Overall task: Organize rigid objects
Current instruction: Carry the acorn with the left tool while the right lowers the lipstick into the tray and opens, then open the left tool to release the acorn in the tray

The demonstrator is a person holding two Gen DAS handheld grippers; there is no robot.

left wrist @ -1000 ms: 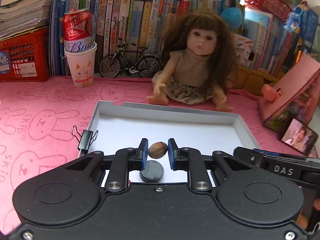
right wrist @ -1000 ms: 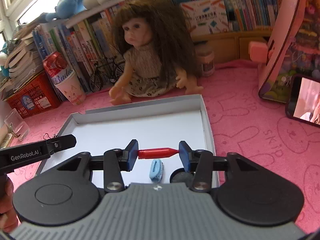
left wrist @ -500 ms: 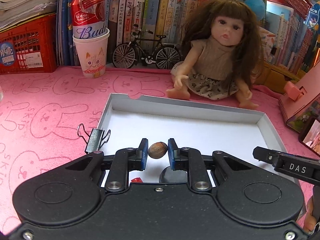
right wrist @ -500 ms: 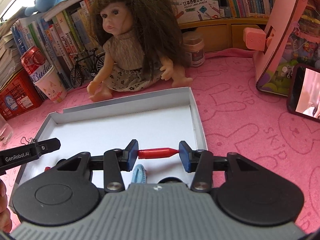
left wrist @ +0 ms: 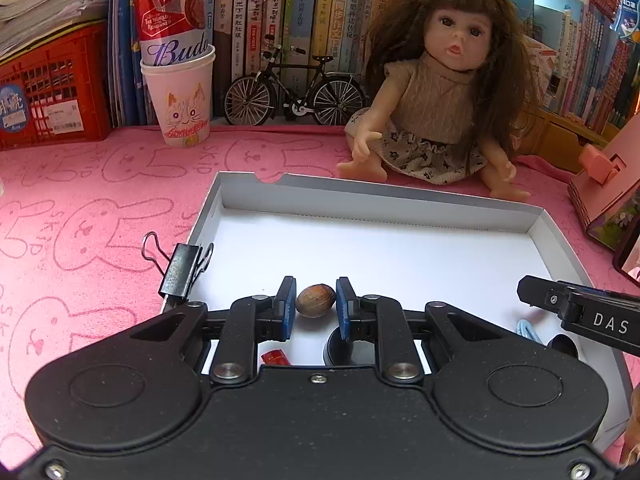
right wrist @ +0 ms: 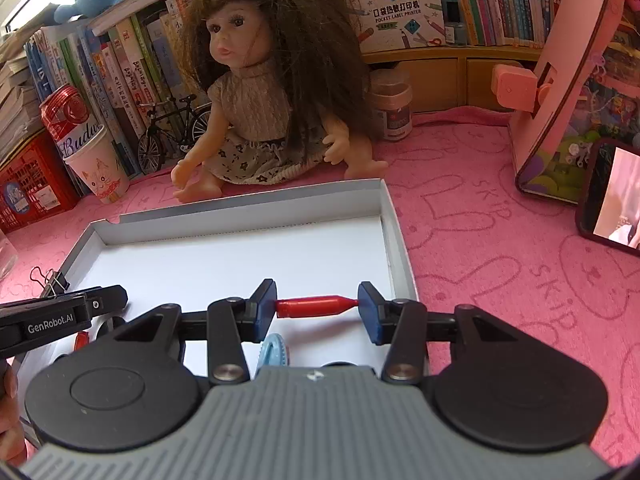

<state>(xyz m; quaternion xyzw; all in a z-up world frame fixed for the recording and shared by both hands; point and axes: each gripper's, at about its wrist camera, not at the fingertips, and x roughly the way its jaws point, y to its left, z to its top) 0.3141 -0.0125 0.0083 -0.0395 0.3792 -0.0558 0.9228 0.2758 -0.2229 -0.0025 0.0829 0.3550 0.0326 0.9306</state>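
A brown nut sits pinched between the blue pads of my left gripper, which is shut on it low over the near part of the white tray. My right gripper is shut end to end on a red bullet-shaped piece, held level above the tray near its right wall. On the tray floor lie a dark grey disc, a small red piece and a light blue toothed piece, all partly hidden under the grippers.
A black binder clip lies at the tray's left rim. Behind the tray sit a doll, a model bicycle and a paper cup holding a can. A pink stand and a phone are at the right.
My left gripper has sunk a little toward the tray and shifted left with the nut still in it. The right gripper keeps its hold on the red piece and has barely moved.
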